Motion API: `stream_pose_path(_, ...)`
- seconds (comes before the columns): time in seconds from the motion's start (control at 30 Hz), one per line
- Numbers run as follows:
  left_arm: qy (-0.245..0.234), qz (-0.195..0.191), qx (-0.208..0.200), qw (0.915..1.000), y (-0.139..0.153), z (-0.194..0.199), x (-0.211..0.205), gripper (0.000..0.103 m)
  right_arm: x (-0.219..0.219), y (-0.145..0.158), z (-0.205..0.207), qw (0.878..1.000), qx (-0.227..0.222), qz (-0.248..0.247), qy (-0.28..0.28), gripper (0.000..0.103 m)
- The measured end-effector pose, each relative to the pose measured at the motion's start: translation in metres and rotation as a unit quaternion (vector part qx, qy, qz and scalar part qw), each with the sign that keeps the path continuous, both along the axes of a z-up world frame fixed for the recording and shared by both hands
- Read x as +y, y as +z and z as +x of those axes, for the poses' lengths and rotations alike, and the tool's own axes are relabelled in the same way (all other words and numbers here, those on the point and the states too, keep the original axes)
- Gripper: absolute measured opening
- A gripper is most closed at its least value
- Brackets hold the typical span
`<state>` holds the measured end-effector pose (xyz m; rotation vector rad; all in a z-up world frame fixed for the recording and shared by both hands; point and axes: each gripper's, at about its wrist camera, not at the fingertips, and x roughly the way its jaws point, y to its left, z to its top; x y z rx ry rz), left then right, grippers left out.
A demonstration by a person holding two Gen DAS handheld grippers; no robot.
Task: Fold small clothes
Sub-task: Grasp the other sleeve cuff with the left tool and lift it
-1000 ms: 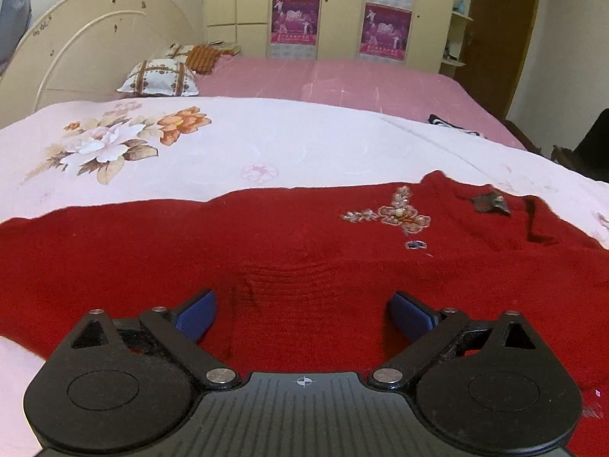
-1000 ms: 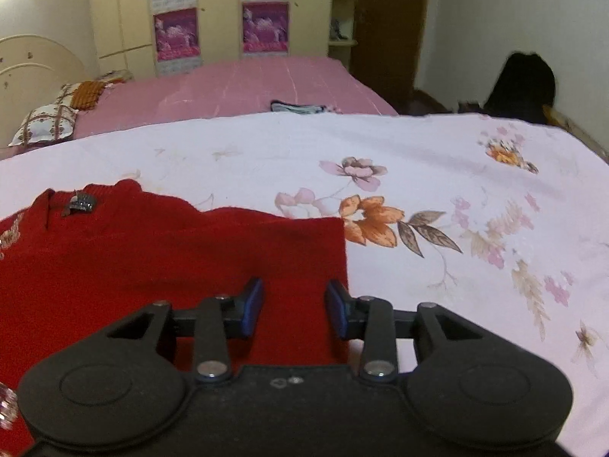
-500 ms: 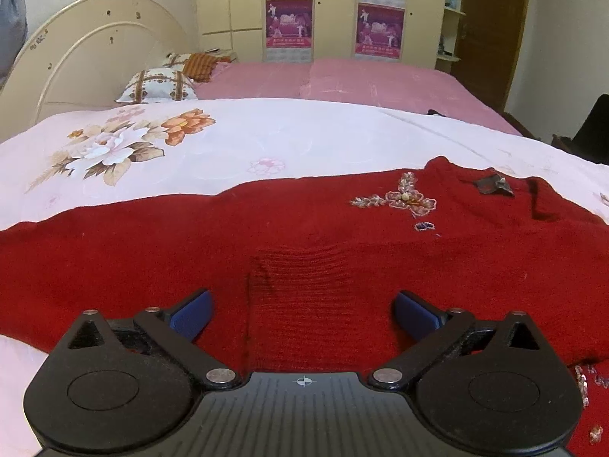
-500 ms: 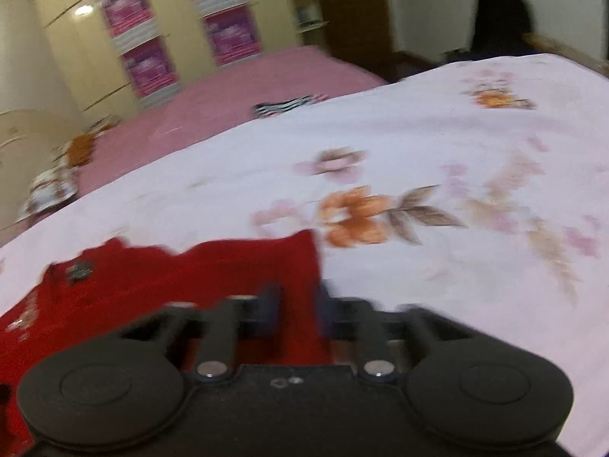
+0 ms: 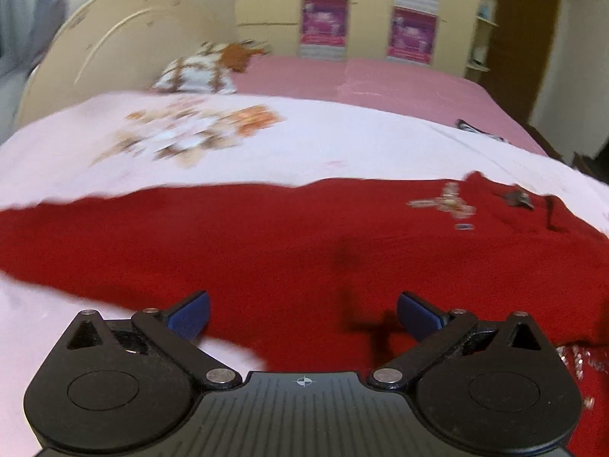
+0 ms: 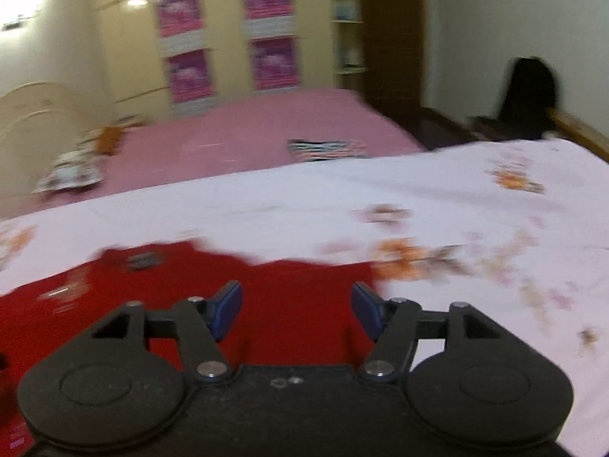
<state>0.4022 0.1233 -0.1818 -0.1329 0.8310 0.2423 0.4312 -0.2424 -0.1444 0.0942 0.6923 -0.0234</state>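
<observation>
With the red sweater [image 5: 304, 251] spread flat along the near edge of the floral bedspread [image 5: 304, 144], the left gripper [image 5: 302, 314] gaped wide and the right gripper [image 6: 297, 308], just opened, emptied, a fresh grasp point must be chosen for the next fold.

The red sweater [image 5: 289, 243] lies flat across the middle of the left wrist view, low enough for a tool to pass over it. Above it the floral bedcover [image 5: 342, 144] is bare up to the pink sheet [image 5: 380, 80]. At upper left, pillows [image 5: 198, 72] and a curved headboard [image 5: 106, 45] close that side. In the right wrist view the cover [image 6: 475, 198] at right lies open; a striped cloth [image 6: 323, 149] sits at upper centre.
</observation>
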Motion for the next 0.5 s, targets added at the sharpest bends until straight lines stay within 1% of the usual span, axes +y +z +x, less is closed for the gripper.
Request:
stream_pose_path(0.1,0.038,-0.011,0.006,0.9992,0.004,-0.023,0.037,0.103,0.051,-0.001,-0.015,0.998,0.005,0.002,0.063,0.06)
stream_pose_path(0.17,0.064,-0.005,0.01,0.9979,0.007,-0.037,0.063,0.103,0.081,-0.002,-0.018,0.995,0.014,0.005,0.094,0.058)
stream_pose_path(0.23,0.093,0.0,0.012,0.9956,0.008,-0.051,0.093,0.103,0.111,-0.004,-0.019,0.993,0.022,0.011,0.119,0.058)
stream_pose_path(0.3,0.129,-0.009,0.018,0.9915,0.006,-0.063,0.127,0.103,0.139,-0.006,-0.02,0.99,0.029,0.016,0.14,0.058)
stream_pose_path(0.37,0.169,-0.035,0.023,0.9848,0.002,-0.074,0.161,0.103,0.163,-0.007,-0.02,0.987,0.033,0.018,0.155,0.058)
stream_pose_path(0.47,0.228,-0.086,0.023,0.9696,-0.01,-0.09,0.212,0.103,0.194,-0.011,-0.015,0.984,0.034,0.015,0.174,0.058)
stream_pose_path(0.5,0.241,-0.102,0.017,0.965,-0.014,-0.094,0.225,0.103,0.2,-0.013,-0.015,0.983,0.034,0.011,0.177,0.058)
